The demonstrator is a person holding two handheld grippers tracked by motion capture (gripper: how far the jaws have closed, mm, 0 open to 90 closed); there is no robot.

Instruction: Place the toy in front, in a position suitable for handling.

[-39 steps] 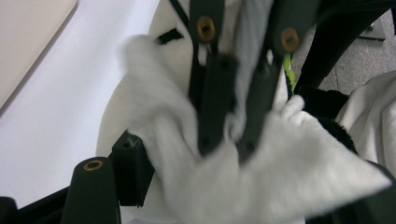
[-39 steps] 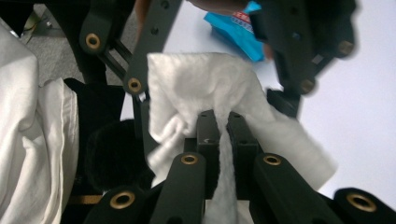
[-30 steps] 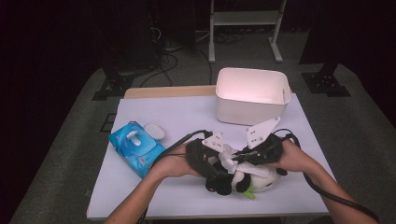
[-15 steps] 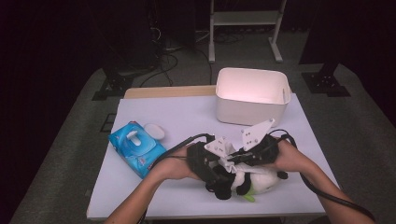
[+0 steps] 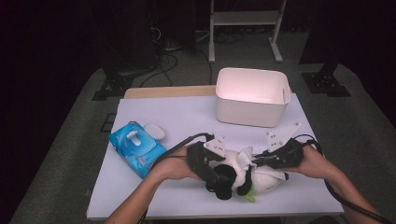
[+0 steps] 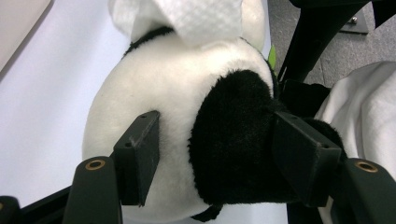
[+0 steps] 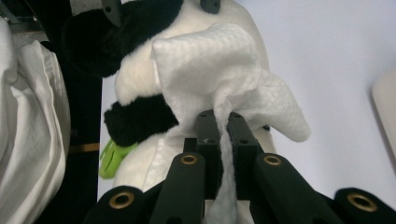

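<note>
A plush panda (image 5: 247,179) lies on its side near the front edge of the white table (image 5: 187,116), toward the front right corner, with a small green piece showing under it on the front side. The left claw (image 6: 212,156) has its two black jaws set around the toy, one pressed into the white fur and the other into a black patch, so it is gripping the panda. In the high view the left claw (image 5: 215,173) comes in from the left end of the toy, with the person's left hand (image 5: 175,164) behind it.

The right claw (image 7: 220,135) is closed on a white wet wipe (image 7: 219,74): the sheet is pinched between the jaws and fans out above them, draped against the panda's white and black fur. In the high view the right claw (image 5: 268,158) meets the toy from its right end, held by the right hand (image 5: 313,163), and the wipe (image 5: 243,157) stands up on top of the panda.

A blue pack of wet wipes (image 5: 136,147) lies near the left edge of the table, its white flip lid open. A white plastic bin (image 5: 252,98) stands toward the back right corner, well apart from the panda.
</note>
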